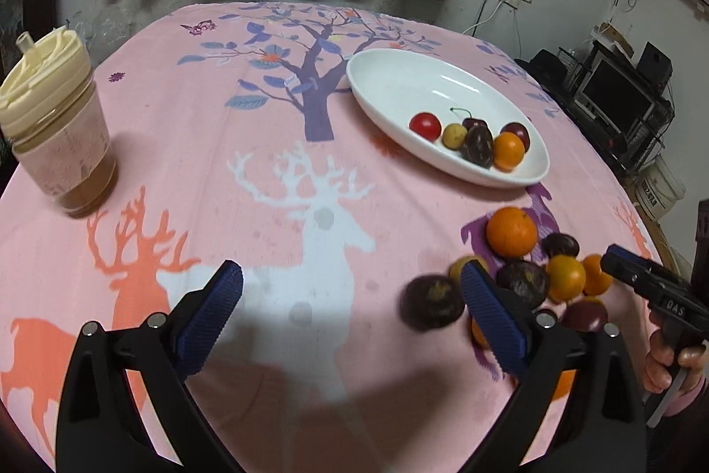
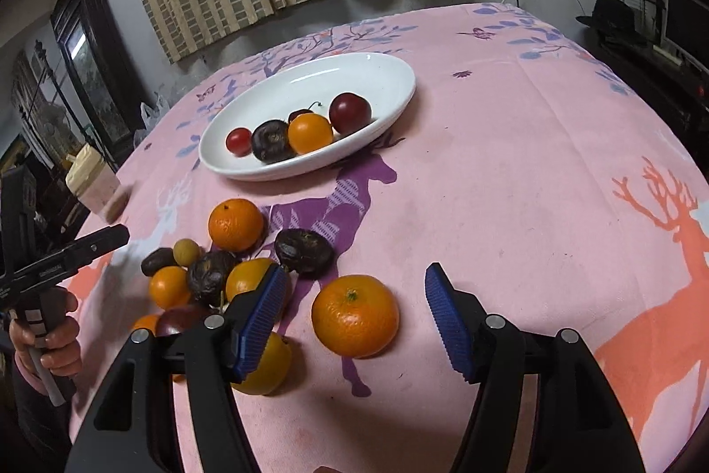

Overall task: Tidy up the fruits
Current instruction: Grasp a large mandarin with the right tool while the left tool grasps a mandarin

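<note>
A white oval plate [image 1: 399,83] [image 2: 381,74] holds several small fruits: a red one [image 1: 424,125], a yellow one, dark ones and an orange one [image 2: 309,133]. A pile of loose fruit lies on the pink cloth in front of the plate: a tangerine [image 1: 512,231] [image 2: 235,224], dark passion fruits [image 2: 304,252], small oranges. My left gripper [image 1: 352,304] is open and empty, with a blurred dark fruit [image 1: 432,302] between its fingers, by the right one. My right gripper [image 2: 354,311] is open with a tangerine [image 2: 354,315] between its fingers.
A lidded cup with brown drink [image 1: 57,131] stands at the table's left. The right gripper's body [image 1: 656,295] shows in the left wrist view, the left one's [image 2: 57,264] in the right wrist view. Shelves with a monitor [image 1: 616,96] stand beyond the table's right edge.
</note>
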